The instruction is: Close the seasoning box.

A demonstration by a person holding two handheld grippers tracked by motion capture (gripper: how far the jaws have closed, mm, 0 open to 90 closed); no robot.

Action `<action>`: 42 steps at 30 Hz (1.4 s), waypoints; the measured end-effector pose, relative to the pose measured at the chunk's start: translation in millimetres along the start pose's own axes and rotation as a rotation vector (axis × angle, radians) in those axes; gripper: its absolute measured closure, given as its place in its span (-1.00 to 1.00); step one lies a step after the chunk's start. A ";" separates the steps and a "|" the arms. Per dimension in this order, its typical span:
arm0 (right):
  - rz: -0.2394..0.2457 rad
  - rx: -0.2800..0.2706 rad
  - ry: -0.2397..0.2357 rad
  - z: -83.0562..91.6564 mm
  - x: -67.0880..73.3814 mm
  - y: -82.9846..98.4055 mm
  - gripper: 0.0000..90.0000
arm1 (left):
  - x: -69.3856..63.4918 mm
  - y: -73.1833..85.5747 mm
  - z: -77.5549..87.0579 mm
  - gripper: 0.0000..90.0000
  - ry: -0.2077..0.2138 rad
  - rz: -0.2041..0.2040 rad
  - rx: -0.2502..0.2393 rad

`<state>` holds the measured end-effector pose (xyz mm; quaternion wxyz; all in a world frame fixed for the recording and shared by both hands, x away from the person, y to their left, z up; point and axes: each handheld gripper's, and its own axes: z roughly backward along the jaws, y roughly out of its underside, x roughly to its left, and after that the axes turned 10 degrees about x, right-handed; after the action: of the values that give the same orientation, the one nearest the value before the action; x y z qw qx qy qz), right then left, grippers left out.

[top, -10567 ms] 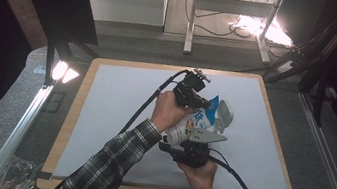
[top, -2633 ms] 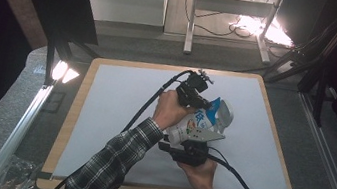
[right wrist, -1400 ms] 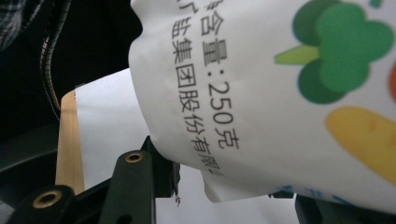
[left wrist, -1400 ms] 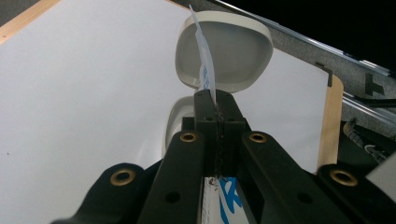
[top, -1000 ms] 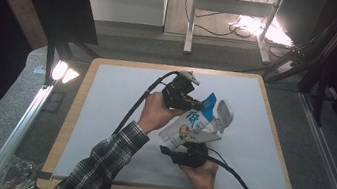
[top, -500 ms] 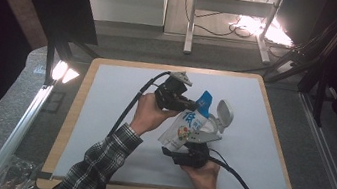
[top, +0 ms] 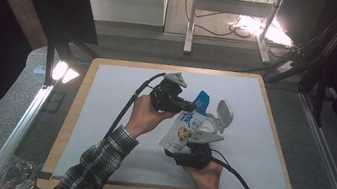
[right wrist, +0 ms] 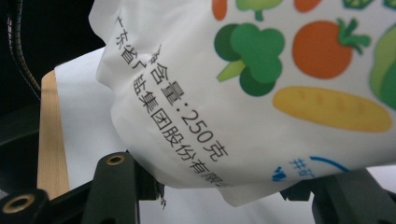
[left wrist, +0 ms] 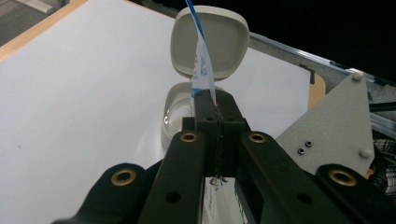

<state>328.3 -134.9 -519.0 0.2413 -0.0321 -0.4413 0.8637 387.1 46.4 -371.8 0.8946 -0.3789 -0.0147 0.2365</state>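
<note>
The left claw (left wrist: 217, 105) is clamped on the top edge of a printed pouch (top: 187, 127), held above a lidded white container (left wrist: 187, 109) toward the surface's (top: 105, 95) right edge. The right claw (right wrist: 224, 196), jaws just widening, loosely brackets the pouch's bottom; contents may be spilled past the container if the pouch sags.

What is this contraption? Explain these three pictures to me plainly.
A person at a table holds a tool in each hand: each hand-held gripper has two black jaws and its own camera. One picture looks down from above; the other two look along each tool's jaws. The left hand-held gripper is shut on the top edge of a white bag printed with vegetables. The right hand-held gripper has the bag's bottom between its jaws, which have just been opening. On the table stands a small white box with its hinged lid open.
</note>
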 end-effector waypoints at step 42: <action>-0.030 0.028 0.005 11.4 -5.1 10.3 -0.07 | 2.1 15.0 6.5 1.00 -0.006 -0.022 -0.081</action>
<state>325.7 -150.8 -520.9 0.2558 -0.0242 -0.4292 0.8659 381.5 60.7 -377.7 0.8810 -0.4141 -0.0314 0.2269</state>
